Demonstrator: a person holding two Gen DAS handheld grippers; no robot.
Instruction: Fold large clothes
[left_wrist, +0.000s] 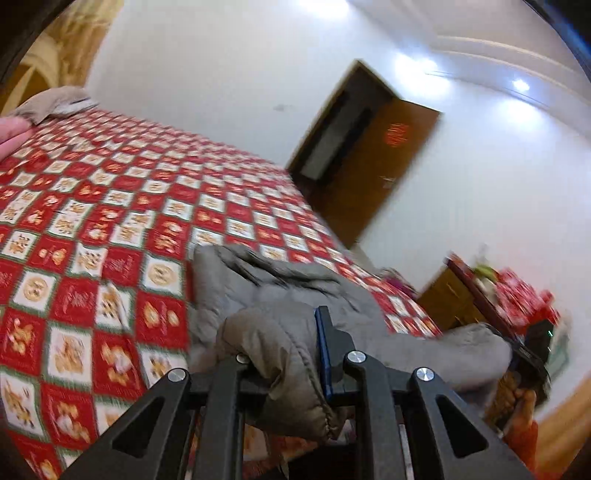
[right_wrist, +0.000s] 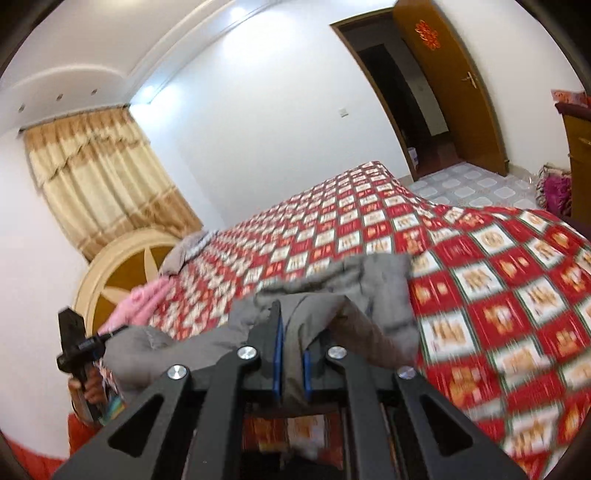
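Observation:
A grey padded jacket (left_wrist: 258, 288) lies bunched at the near edge of the bed, held up by both grippers. My left gripper (left_wrist: 291, 354) is shut on a fold of the jacket, which drapes over its left finger and hides it. My right gripper (right_wrist: 291, 354) is shut on another part of the jacket (right_wrist: 373, 295), pinched between its blue pads (right_wrist: 277, 354). The right gripper also shows at the right of the left wrist view (left_wrist: 532, 354). The left gripper shows at the left of the right wrist view (right_wrist: 79, 347). The jacket spans between them.
The bed has a red and white checked cover (left_wrist: 110, 206). Grey cloth (right_wrist: 188, 251) and pink cloth (right_wrist: 140, 299) lie near the headboard (right_wrist: 122, 273). A brown door (right_wrist: 450, 81) stands open. A wooden cabinet (left_wrist: 454, 295) stands beside the bed.

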